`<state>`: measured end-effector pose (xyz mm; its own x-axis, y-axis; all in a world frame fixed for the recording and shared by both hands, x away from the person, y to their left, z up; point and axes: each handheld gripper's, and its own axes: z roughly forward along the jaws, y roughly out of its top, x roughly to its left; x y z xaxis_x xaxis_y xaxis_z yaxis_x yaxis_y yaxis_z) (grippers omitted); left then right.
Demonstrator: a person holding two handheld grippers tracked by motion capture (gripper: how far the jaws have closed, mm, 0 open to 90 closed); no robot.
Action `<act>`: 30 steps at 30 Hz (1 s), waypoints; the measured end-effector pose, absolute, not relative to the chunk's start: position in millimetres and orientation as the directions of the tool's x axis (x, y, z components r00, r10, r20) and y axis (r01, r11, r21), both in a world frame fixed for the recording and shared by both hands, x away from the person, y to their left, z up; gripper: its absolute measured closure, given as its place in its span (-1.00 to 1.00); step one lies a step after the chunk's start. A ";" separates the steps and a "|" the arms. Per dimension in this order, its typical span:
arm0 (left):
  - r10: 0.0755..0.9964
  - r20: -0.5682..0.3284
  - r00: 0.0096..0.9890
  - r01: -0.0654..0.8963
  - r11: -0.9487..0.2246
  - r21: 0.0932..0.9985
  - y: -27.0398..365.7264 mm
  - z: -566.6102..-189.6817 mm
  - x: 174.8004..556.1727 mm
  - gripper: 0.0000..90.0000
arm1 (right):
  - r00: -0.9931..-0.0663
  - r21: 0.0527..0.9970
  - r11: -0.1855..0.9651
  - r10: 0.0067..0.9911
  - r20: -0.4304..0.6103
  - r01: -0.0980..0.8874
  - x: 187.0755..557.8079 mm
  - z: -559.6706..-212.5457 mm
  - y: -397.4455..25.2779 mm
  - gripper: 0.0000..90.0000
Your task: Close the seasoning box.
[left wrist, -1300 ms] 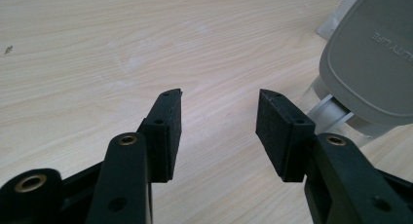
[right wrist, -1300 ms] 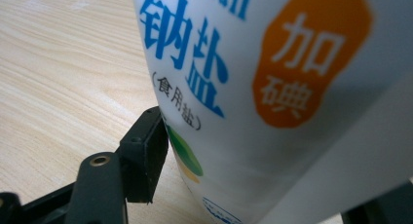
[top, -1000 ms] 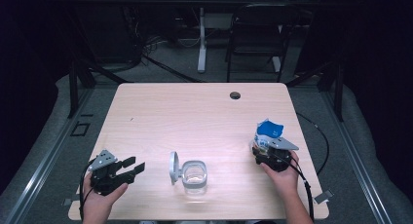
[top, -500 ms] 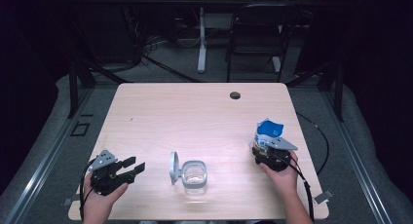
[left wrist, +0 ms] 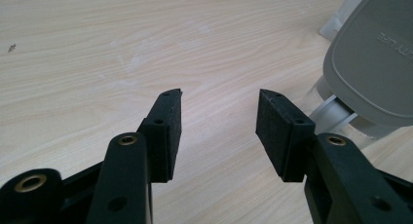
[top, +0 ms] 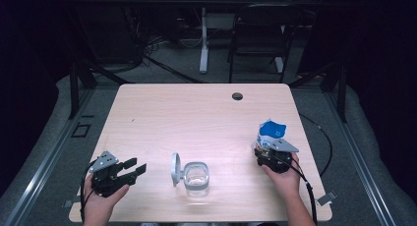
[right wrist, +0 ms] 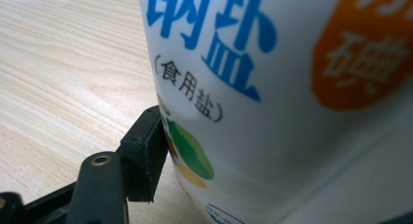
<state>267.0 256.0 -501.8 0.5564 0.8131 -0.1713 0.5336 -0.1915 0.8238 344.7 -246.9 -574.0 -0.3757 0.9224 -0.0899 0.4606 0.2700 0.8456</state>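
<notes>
A white salt bag (top: 271,131) with a blue top stands upright near the table's right edge, and my right gripper (top: 268,148) is shut on its lower part. In the right gripper view the bag (right wrist: 272,63) shows blue print and an orange disc, with one black pad (right wrist: 144,151) pressed to its side; the other jaw is hidden behind it. A clear container (top: 196,178) with its grey lid (top: 175,169) flipped up sits front centre. My left gripper (top: 137,165) rests at the front left, open and holding nothing, with the lid (left wrist: 375,58) just to the right of its jaws.
The light wooden table (top: 196,113) has a dark round cable hole (top: 237,96) near its far edge. Behind the table stand a dark chair (top: 260,34) and a white post (top: 203,44). Cables trail from both grippers over the front edge.
</notes>
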 end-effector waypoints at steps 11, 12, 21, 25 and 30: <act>0.814 -0.169 0.556 0.534 -0.194 0.823 256.6 -502.1 267.2 0.17 | -0.381 0.844 0.265 0.921 -0.079 0.466 344.3 -573.4 -247.5 -0.15; 0.814 -0.169 0.556 0.534 -0.194 0.823 256.5 -502.2 267.2 0.17 | -0.381 0.844 0.265 0.921 -0.079 0.466 344.2 -573.3 -247.3 -0.14; 0.816 -0.171 0.551 0.537 -0.190 0.822 256.7 -502.6 267.4 0.17 | -0.384 0.843 0.268 0.920 -0.081 0.466 343.5 -572.6 -246.9 -0.12; 0.817 -0.171 0.551 0.541 -0.194 0.818 256.9 -503.1 267.6 0.17 | -0.392 0.839 0.275 0.916 -0.081 0.470 343.0 -571.5 -248.0 -0.11; 0.817 -0.171 0.551 0.540 -0.194 0.819 256.5 -503.4 267.6 0.17 | -0.391 0.837 0.280 0.916 -0.087 0.470 342.5 -571.2 -247.4 -0.11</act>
<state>267.6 256.5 -503.4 0.5511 0.8168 -0.1705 0.5404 -0.1937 0.8188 342.5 -247.4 -571.2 -0.3914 0.9161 -0.0868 0.4699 0.2800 0.8371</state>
